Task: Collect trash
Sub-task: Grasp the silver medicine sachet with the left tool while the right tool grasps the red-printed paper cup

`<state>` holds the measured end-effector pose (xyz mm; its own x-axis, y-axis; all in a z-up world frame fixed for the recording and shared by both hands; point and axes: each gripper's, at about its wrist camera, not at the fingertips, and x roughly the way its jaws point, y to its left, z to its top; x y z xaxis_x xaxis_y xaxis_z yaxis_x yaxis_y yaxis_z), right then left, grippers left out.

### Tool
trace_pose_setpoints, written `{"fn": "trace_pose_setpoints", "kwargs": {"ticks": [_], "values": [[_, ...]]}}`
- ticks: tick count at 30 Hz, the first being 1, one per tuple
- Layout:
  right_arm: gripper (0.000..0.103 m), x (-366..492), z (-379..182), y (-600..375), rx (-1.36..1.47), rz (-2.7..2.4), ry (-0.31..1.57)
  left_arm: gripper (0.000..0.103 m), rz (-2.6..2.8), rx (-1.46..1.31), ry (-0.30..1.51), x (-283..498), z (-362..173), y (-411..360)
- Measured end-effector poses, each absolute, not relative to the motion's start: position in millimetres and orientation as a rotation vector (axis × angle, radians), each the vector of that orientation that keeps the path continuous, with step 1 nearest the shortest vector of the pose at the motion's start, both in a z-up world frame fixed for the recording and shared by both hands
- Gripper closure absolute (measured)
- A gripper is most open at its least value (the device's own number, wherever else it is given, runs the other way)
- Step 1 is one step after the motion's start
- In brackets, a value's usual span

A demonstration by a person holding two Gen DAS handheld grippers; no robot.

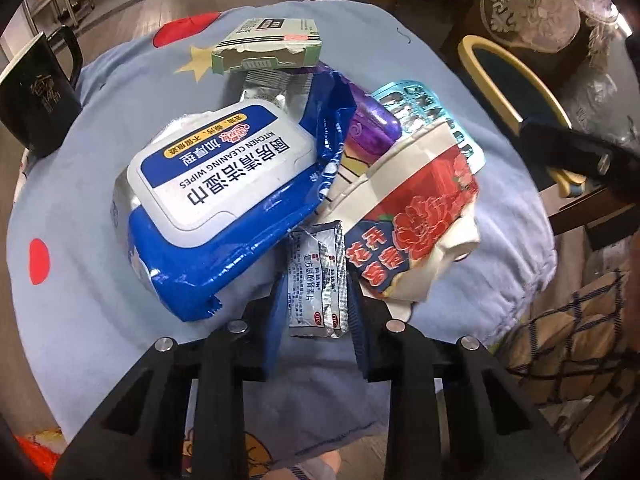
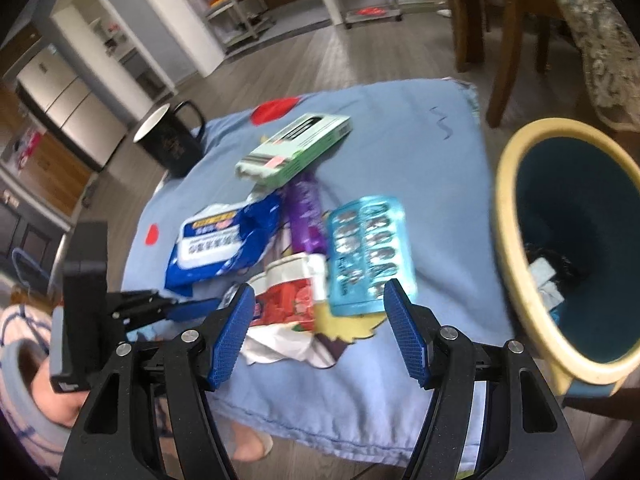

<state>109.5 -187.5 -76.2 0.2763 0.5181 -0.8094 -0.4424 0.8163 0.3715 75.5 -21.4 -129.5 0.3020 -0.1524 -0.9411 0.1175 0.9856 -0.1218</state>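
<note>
Right up close in the left wrist view, the left gripper (image 1: 316, 300) has its two blue fingers (image 1: 276, 332) on each side of a little silver medicine packet (image 1: 318, 280), and they look closed on it, though where the pads meet the packet is hard to see. That packet lies on a light blue cloth (image 1: 100, 280) with red dots, at the near edge of a pile of trash. Just to its left sits a big blue wipes pack (image 1: 216, 200) with a white lid on top. Just to its right is a crumpled red and white wrapper (image 1: 416, 216) with flowers on it. Behind those are a purple wrapper (image 1: 372, 132), a light blue pill sheet (image 1: 428, 116) and a torn green box (image 1: 268, 46) at the far end. A black mug (image 1: 36, 96) stands on the left edge of the cloth, well apart from the pile. In the right wrist view, the right gripper (image 2: 318, 320) is wide open and holds nothing. It hangs over the near side of the pile, with the red and white wrapper and the bottom end of the pill sheet showing between its blue fingers (image 2: 232, 332). Off to the right, beside the cloth, is a trash bin (image 2: 508, 216) with a yellow rim and a dark blue inside. Some bits of trash already lie at the bottom of it.
</note>
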Motion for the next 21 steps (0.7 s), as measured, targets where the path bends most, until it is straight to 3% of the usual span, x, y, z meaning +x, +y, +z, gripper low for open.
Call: {"fn": "trace_pose_setpoints", "kwargs": {"ticks": [21], "values": [[0.036,118,-108,-173,0.143,0.701,1.201,0.075,-0.223,-0.243,1.02,75,-51,18]]}}
